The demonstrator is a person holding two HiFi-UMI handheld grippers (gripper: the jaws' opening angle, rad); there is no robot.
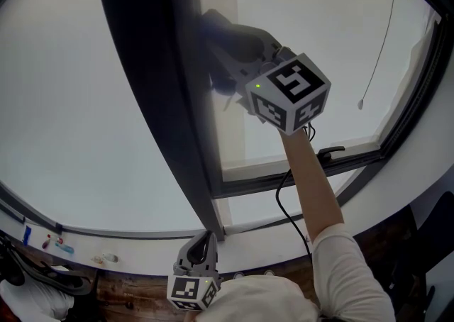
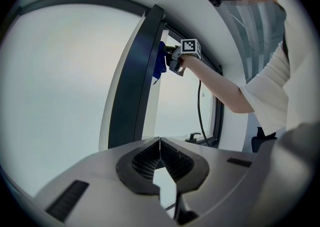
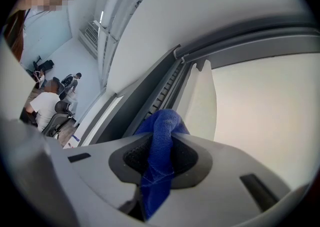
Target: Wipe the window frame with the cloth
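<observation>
My right gripper (image 1: 225,65) is raised high against the dark upright window frame (image 1: 159,101), shut on a blue cloth (image 3: 161,143). In the right gripper view the cloth bulges out between the jaws and touches the dark frame (image 3: 150,98) beside a pale strip. From the left gripper view the blue cloth (image 2: 159,61) and right gripper (image 2: 174,60) show pressed to the dark frame (image 2: 135,81). My left gripper (image 1: 202,248) hangs low near the sill, jaws shut with nothing between them (image 2: 159,143).
A black window handle (image 1: 330,152) sits on the lower sash at right, and a black cable (image 1: 284,193) trails along my forearm. A thin cord (image 1: 383,37) hangs at the glass. Small items lie on the white sill (image 1: 85,257). People sit far off (image 3: 47,106).
</observation>
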